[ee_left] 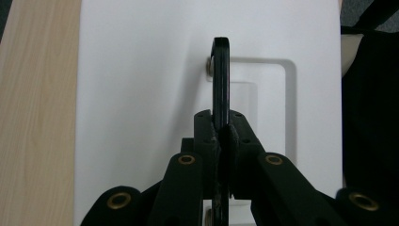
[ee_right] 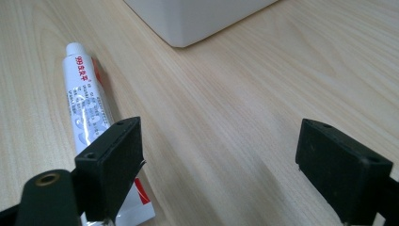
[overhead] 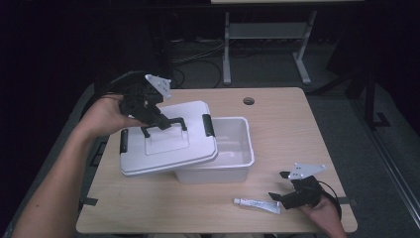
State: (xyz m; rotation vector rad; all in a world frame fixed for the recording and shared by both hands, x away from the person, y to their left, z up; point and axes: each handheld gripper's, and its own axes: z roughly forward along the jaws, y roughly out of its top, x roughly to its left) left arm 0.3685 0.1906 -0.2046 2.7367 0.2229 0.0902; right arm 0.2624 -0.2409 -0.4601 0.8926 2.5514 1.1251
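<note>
At far left, left hand-held gripper (overhead: 157, 120) is clamping the white lid's (overhead: 168, 148) black handle (ee_left: 220, 84), lid sitting askew over the translucent box (overhead: 237, 144); right hand-held gripper (ee_right: 219, 165) is gaping wide.

Left claw (overhead: 159, 120) clamped tight, raised; right claw (overhead: 278, 196) wide apart, low.

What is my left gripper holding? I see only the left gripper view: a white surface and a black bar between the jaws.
Observer: The left gripper is shut on the lid's handle.
Operator: Is the lid on the box?
Observer: Only partly. The lid sits skewed to the left, so the right part of the box is uncovered.
Operator: Where is the right gripper?
Observer: The right gripper is open, beside a tube lying on the table.
</note>
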